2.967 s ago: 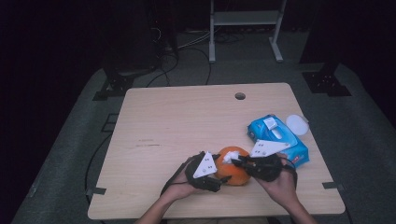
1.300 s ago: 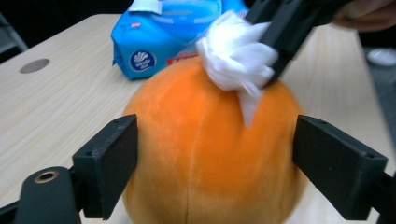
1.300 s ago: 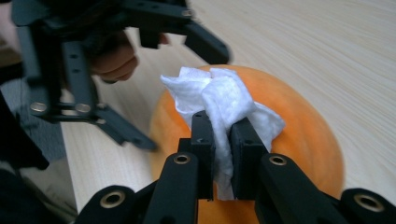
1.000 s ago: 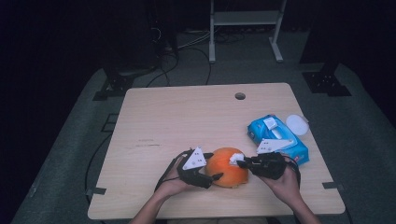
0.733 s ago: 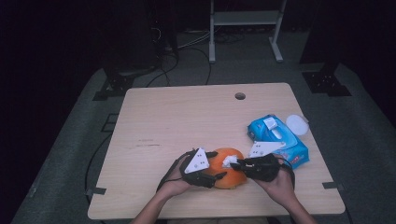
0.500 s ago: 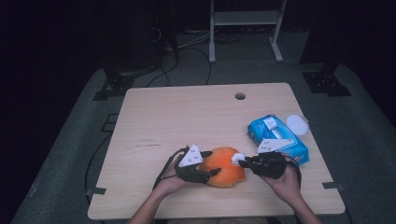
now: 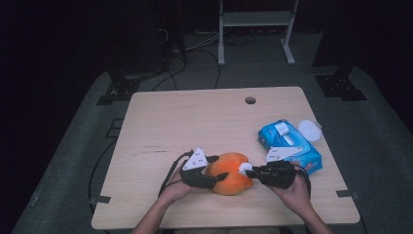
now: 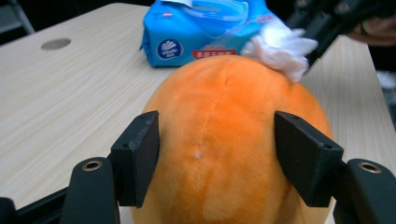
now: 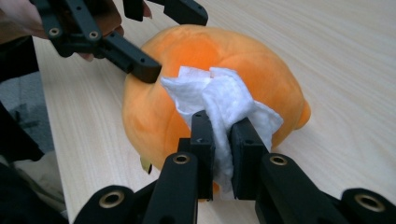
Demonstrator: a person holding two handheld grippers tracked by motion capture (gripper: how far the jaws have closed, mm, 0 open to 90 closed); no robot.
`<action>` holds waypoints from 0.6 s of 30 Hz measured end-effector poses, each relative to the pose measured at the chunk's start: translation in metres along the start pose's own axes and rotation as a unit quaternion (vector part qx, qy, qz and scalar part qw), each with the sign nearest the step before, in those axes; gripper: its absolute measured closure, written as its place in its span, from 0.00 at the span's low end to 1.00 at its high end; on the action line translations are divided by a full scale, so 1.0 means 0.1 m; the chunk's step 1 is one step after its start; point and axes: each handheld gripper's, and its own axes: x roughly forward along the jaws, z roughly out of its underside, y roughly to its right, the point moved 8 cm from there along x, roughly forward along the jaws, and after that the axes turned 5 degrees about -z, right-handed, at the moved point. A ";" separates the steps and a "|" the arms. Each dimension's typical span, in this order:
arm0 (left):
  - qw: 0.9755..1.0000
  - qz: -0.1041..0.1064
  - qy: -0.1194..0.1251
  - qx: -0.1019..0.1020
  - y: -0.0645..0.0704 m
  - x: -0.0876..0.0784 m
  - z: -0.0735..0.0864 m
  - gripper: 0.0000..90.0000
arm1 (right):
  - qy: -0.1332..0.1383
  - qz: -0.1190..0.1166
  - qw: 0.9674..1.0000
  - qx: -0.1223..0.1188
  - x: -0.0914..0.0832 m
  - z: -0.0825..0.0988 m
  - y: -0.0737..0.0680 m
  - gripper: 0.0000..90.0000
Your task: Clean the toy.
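An orange plush toy lies near the table's front edge. My left gripper reaches it from the left; its jaws have just been closing. In the left gripper view both pads press the sides of the plush, so it is shut on it. My right gripper comes from the right, shut on a crumpled white wipe. In the right gripper view the wipe rests against the top of the plush, clamped between the jaws of that gripper.
A blue pack of wet wipes lies just behind the right hand, with a round white lid beside it near the table's right edge. A cable hole sits at the far side of the wooden table.
The left gripper's jaws have narrowed onto the plush's sides. The right gripper keeps the wipe on the plush, with only small shifts.
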 end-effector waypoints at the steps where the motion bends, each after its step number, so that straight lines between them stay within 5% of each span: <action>1: 1.000 0.000 -0.001 -0.001 0.00 0.01 0.00 0.37 | 0.000 -0.001 1.000 0.004 0.00 0.00 0.00 0.90; 10: 1.000 -0.010 0.003 0.005 0.02 0.03 0.00 0.39 | 0.002 0.001 1.000 0.008 0.01 -0.04 0.05 0.90; 18: 1.000 -0.012 0.006 -0.025 -0.04 0.02 0.01 0.38 | -0.014 0.000 1.000 0.028 0.00 0.10 0.11 0.89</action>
